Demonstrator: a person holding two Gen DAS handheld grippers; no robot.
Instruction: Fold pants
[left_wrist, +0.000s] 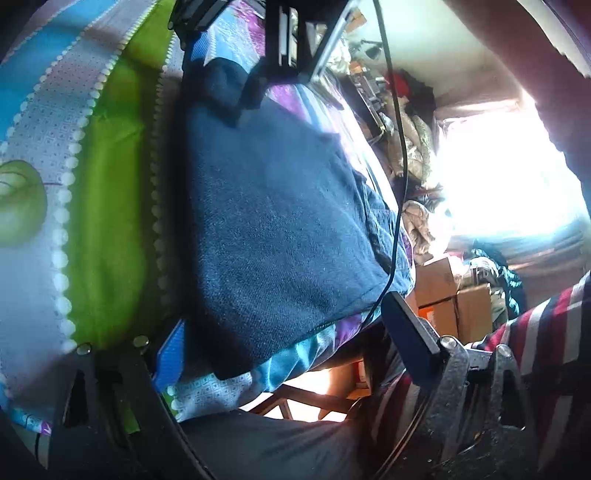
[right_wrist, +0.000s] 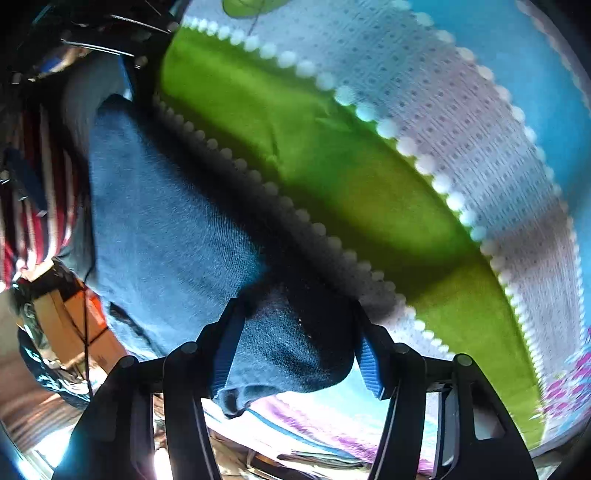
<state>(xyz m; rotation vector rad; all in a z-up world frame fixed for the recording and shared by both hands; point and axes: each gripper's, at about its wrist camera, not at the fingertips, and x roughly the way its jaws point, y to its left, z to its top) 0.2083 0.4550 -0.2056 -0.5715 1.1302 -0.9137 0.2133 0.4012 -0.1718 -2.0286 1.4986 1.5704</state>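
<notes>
1. We see the right gripper (right_wrist: 295, 350) spread wide, blue pads (right_wrist: 225, 350) on either side of a bunched corner of the pants (right_wrist: 177, 221), not clamped on it.
2. Left gripper (left_wrist: 280, 354) also released, its fingers well apart at the bed's near edge.
3. Pants lie folded on the bedsheet (right_wrist: 332, 155), along the bed's edge.
4. Beyond: cardboard boxes (left_wrist: 454, 295) and a striped sleeve (left_wrist: 554, 314).

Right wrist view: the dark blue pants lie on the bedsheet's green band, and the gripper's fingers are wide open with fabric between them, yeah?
Not the green band. The right wrist view shows the pants on the dotted white band beside it; the right gripper is open around the fabric.
</notes>
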